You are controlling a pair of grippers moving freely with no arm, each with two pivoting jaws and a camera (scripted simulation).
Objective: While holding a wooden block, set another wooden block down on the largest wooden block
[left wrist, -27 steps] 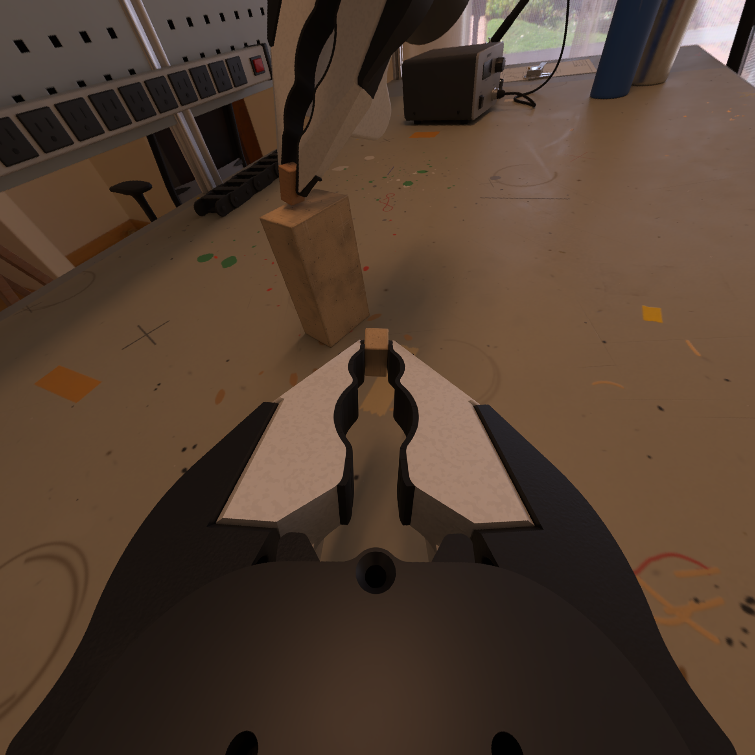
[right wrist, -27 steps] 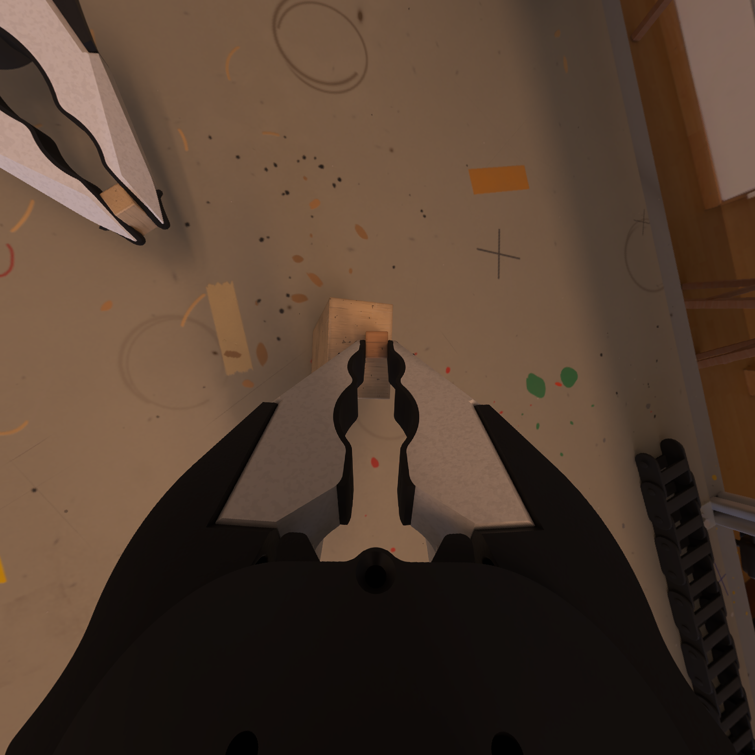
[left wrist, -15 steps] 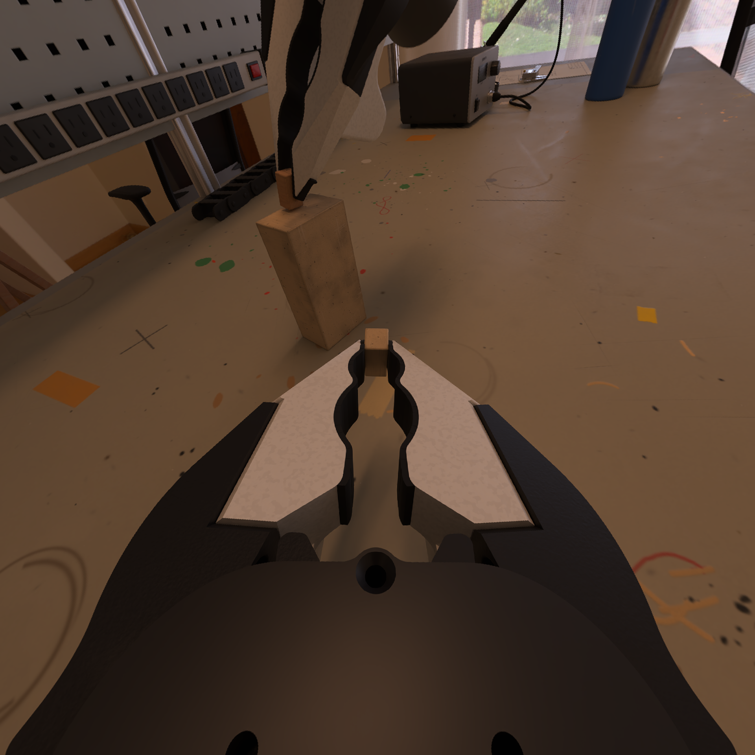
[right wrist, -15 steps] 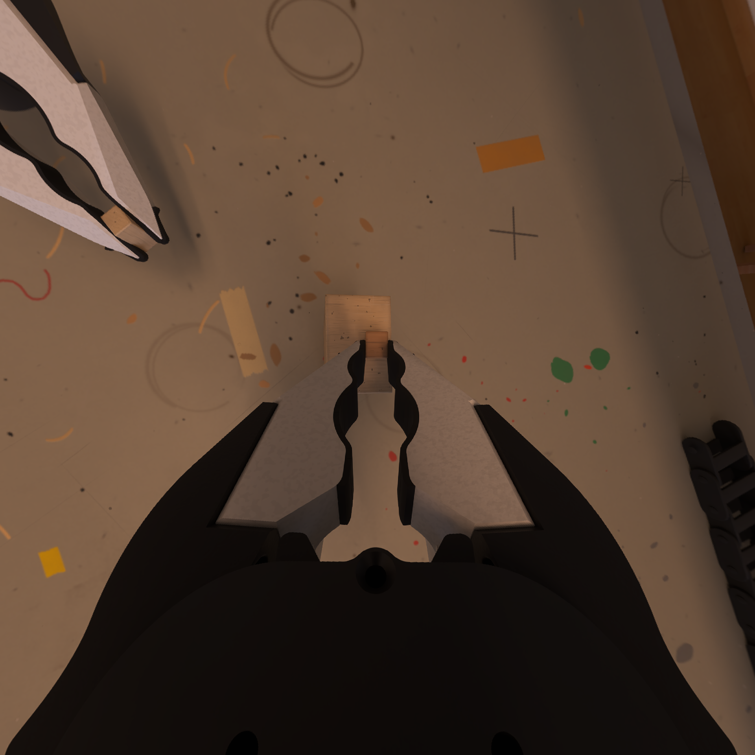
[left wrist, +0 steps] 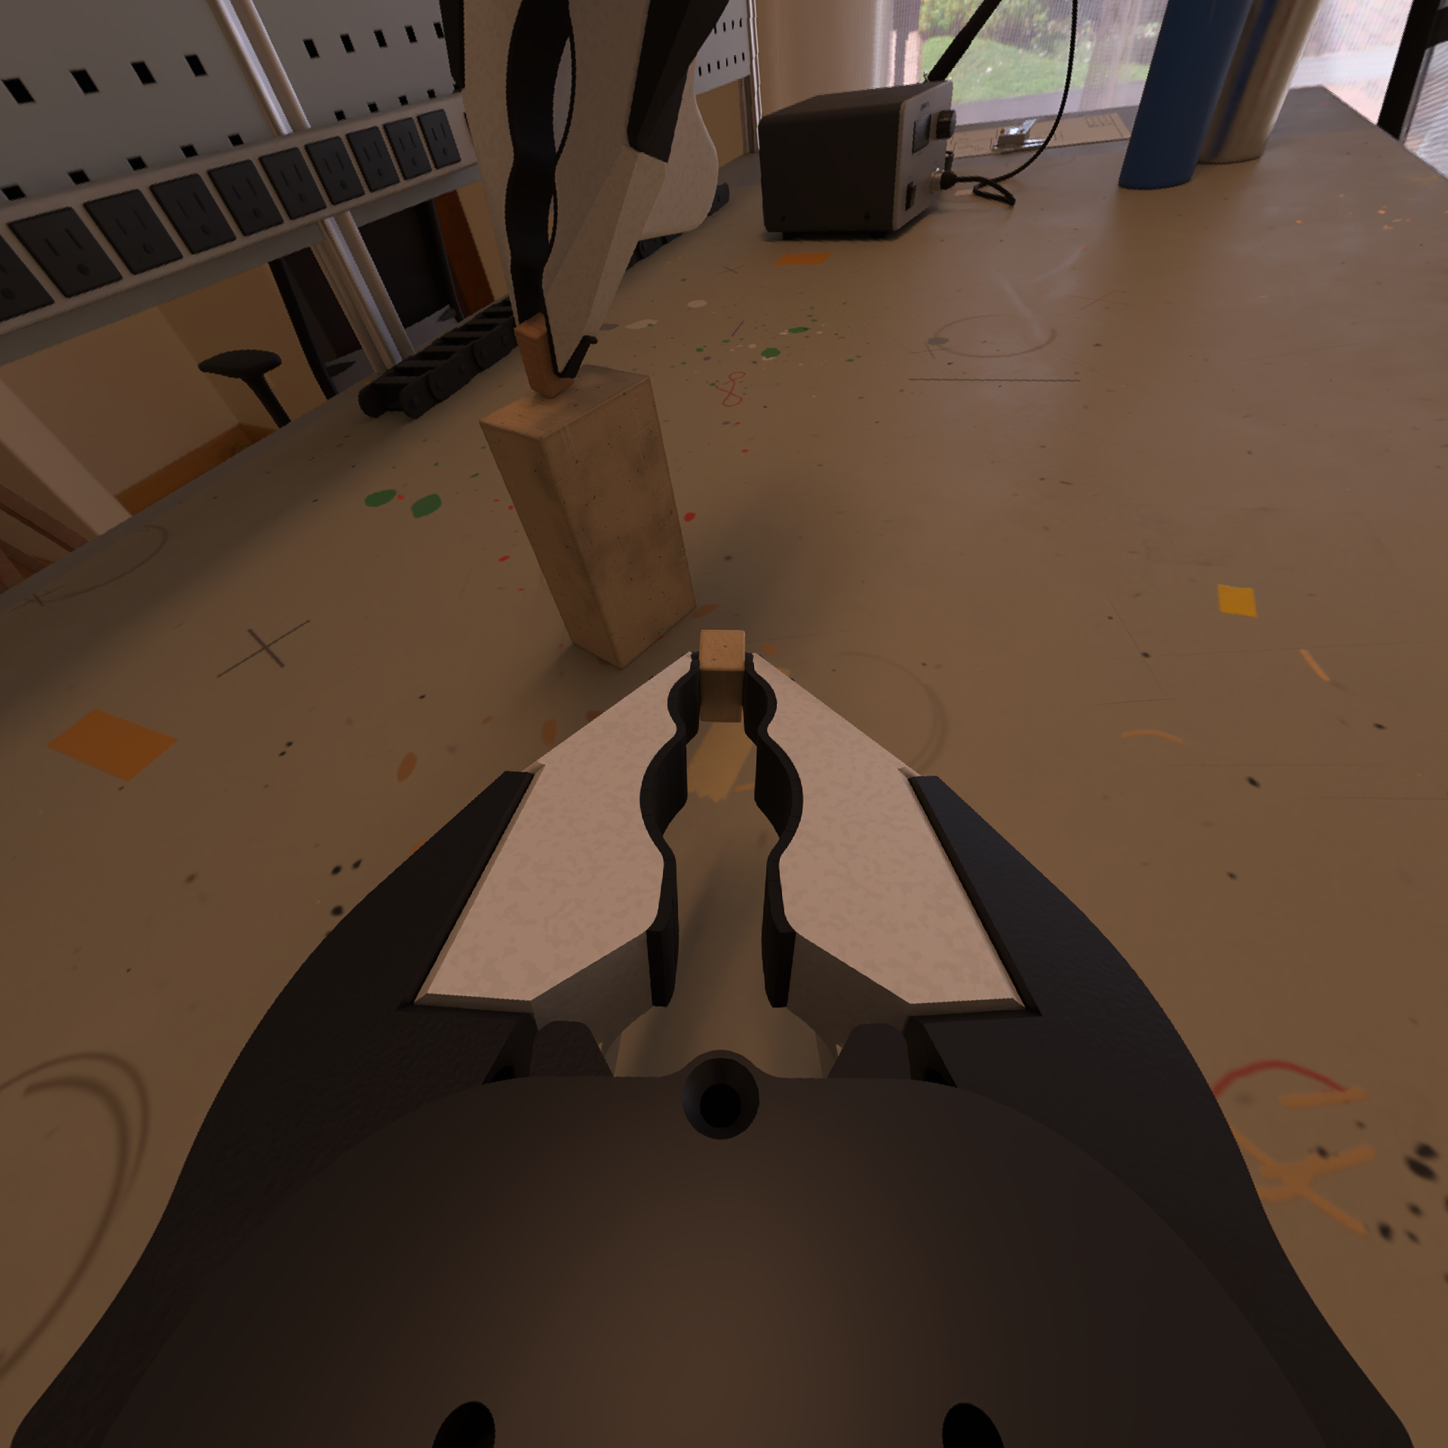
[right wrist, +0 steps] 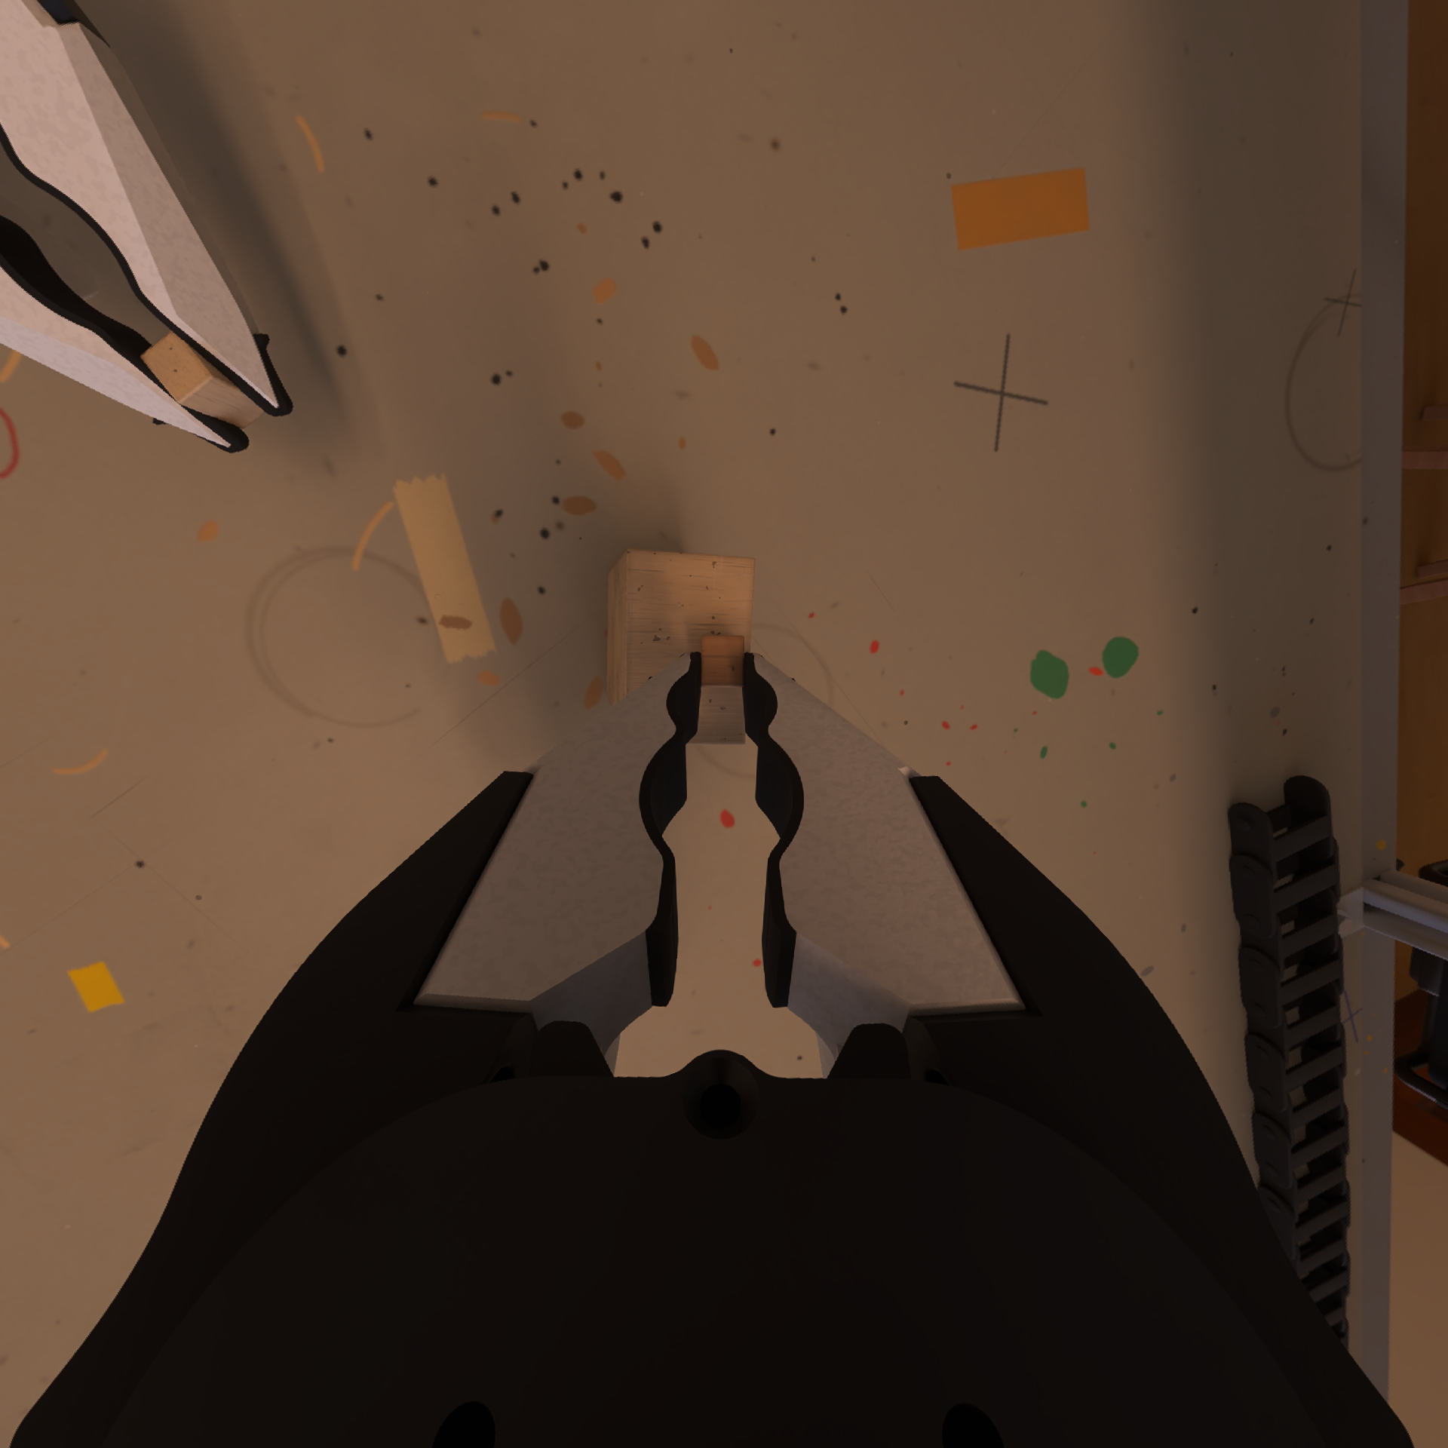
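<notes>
The largest wooden block stands upright on the workbench; from above its pale top shows. My right gripper points straight down, shut on a small orange-brown wooden block whose lower end touches the big block's top near its edge. In the left wrist view that block stands tilted on the top, with the right gripper above it. My left gripper is shut on a small pale wooden block, held above the table in front of the big block. It also shows in the right wrist view.
A power strip and pegboard run along the left edge. A black cable chain lies behind the big block and shows at the bench edge. A dark power supply box and a blue cylinder stand at the back.
My right gripper shifted slightly over the big block, so its top shows more ahead of the fingertips. The small block stays clamped. My left gripper barely moved.
</notes>
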